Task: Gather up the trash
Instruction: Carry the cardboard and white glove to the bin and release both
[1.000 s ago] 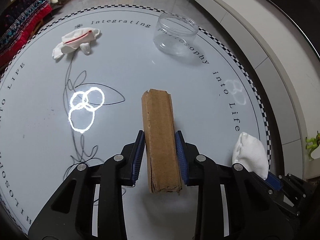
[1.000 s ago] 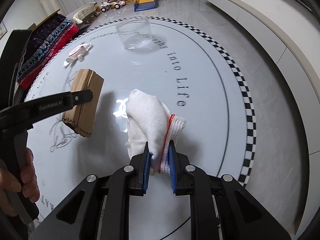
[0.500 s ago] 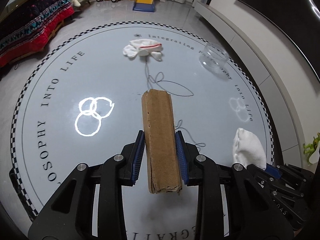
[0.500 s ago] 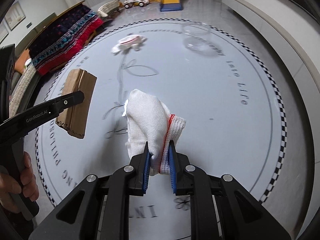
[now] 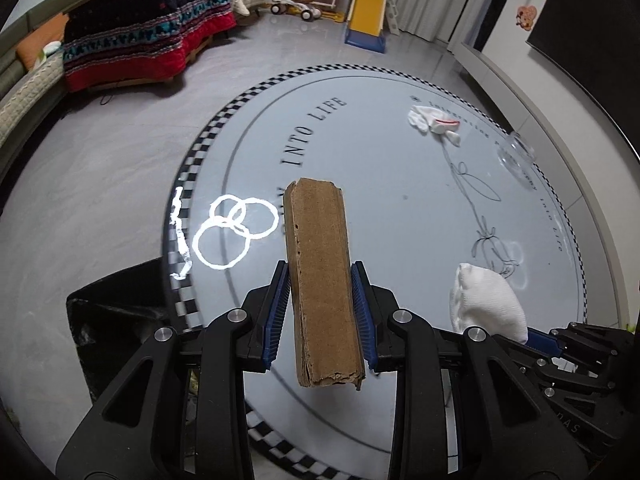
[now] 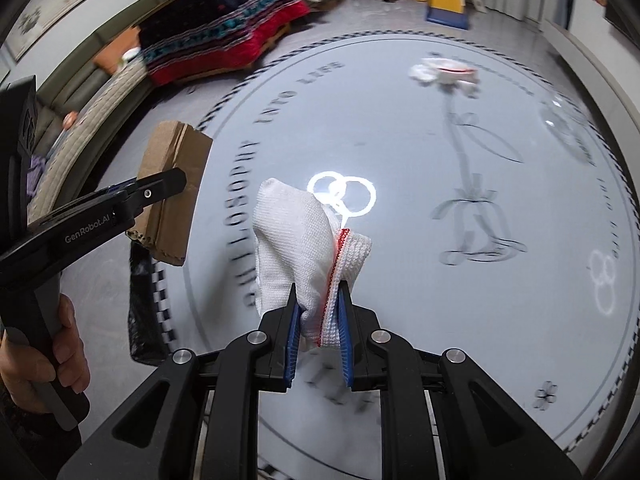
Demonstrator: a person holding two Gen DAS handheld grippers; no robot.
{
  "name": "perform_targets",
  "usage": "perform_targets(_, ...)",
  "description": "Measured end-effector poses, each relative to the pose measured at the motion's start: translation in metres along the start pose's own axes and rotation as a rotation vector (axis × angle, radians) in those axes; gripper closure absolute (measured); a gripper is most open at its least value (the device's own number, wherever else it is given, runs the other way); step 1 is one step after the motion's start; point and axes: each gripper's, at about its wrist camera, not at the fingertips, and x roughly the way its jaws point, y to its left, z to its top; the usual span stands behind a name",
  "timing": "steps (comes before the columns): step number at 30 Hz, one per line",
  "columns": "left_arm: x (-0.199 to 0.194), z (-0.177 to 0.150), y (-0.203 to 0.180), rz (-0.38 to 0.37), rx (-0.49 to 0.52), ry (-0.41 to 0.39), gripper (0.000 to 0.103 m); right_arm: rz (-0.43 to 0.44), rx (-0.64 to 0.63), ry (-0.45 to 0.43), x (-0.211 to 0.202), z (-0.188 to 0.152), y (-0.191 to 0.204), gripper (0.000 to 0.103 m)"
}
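Observation:
My left gripper (image 5: 320, 312) is shut on a folded brown cardboard piece (image 5: 320, 280), held in the air above the round white table (image 5: 400, 220) near its left edge. It also shows in the right wrist view (image 6: 172, 196). My right gripper (image 6: 318, 320) is shut on a white glove with a red-trimmed cuff (image 6: 300, 240), held above the table. That glove shows at the lower right of the left wrist view (image 5: 486, 304). A second white glove (image 5: 434, 122) lies on the far side of the table. A black bin bag (image 5: 116, 312) sits open on the floor beside the table's left edge.
A clear plastic jar (image 5: 516, 152) stands near the table's far right edge. A sofa with a red and dark patterned blanket (image 5: 136, 40) is at the back left. Toys and a small slide (image 5: 368, 12) stand on the floor at the back.
Both grippers have swung to the left with their loads. The table's left edge, the floor and the black bin bag have come into view.

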Motion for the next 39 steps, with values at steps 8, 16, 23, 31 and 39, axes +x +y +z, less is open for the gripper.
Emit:
perform_targets(8, -0.033, -0.041, 0.087, 0.11, -0.081, -0.048, 0.07, 0.1, -0.176, 0.047, 0.026, -0.004, 0.1, 0.084)
perform_targets(16, -0.046, -0.091, 0.181, 0.194, -0.263, -0.038, 0.07, 0.177, -0.293, 0.088, 0.052, -0.023, 0.189, 0.084)
perform_targets(23, -0.044, -0.128, 0.234, 0.244, -0.35, -0.004, 0.067, 0.195, -0.341, 0.162, 0.091, -0.033, 0.24, 0.079)
perform_targets(31, -0.045, -0.153, 0.276, 0.335, -0.428, 0.024, 0.006, 0.131, -0.371, 0.203, 0.122, -0.04, 0.266, 0.039)
perform_targets(39, -0.045, -0.153, 0.277, 0.324, -0.435, 0.023, 0.006, 0.153, -0.35, 0.192, 0.116, -0.037, 0.254, 0.039)
